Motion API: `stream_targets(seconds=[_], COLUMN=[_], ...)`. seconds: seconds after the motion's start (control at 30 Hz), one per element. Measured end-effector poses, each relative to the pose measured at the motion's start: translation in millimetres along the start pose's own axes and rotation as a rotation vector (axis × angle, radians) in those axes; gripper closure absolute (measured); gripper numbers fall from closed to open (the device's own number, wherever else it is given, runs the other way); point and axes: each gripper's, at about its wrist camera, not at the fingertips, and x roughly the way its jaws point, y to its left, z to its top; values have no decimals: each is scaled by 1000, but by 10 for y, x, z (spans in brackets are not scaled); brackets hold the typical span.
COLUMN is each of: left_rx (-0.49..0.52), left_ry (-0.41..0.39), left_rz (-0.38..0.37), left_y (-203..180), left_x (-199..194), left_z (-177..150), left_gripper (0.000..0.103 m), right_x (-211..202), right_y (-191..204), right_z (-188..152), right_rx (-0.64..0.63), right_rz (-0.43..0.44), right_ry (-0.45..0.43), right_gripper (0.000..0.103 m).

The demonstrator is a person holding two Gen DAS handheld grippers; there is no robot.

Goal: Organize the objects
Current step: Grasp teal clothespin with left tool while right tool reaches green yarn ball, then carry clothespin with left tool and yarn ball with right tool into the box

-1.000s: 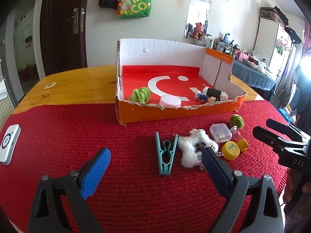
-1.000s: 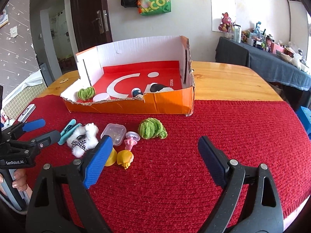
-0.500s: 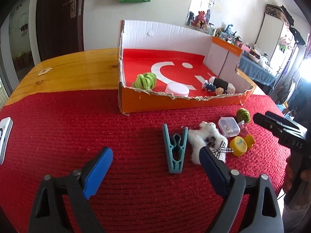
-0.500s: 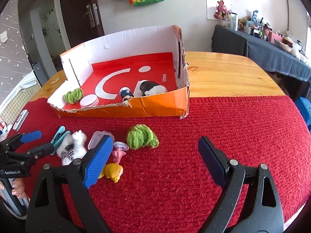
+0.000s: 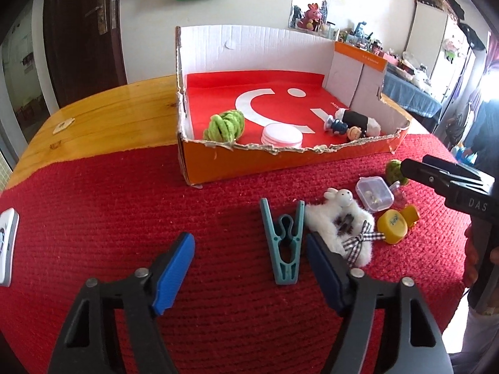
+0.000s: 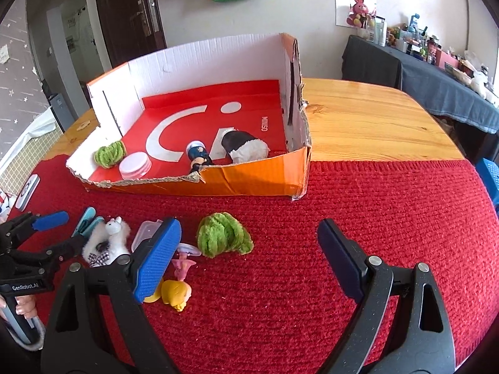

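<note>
Left gripper [image 5: 249, 258], jaws spread wide and empty above the red mat [image 5: 93, 205], its right finger just beside the teal clothespin [image 5: 283, 243]. Right gripper [image 6: 249, 249], equally wide, holding nothing, green scrunchie [image 6: 223, 235] between its fingers.

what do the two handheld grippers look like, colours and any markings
Both the left gripper and the right gripper are black plastic clamps with silver rivets and textured blue pads. One body reads "GenRobot.AI", the other "DAS". No sleeves or cables are visible.
</note>
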Motion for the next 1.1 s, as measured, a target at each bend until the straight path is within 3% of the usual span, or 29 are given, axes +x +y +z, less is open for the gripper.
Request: stream_targets(seconds=[0.17, 0.37, 0.6, 0.73, 1.1], left_rx=[32, 60, 55, 64, 70], left_ry=[-7, -14, -10, -28, -114], left_rz=[-3, -43, -84, -64, -93], left_y=[-44, -105, -117, -133, -175], left_x=[10, 16, 1, -11, -318], left_z=[3, 0, -17, -40, 50], left_gripper=[42, 66, 67, 79, 79], right_x=[75, 152, 174, 151, -214], right_y=[-23, -59, -113, -83, 109], right_z=[6, -3, -14, -31, 27], right_rx=[5, 29, 54, 45, -13], right_rz=[10, 62, 167, 173, 181], right_ry=[20, 52, 69, 63, -25], right_gripper=[16, 37, 67, 69, 70])
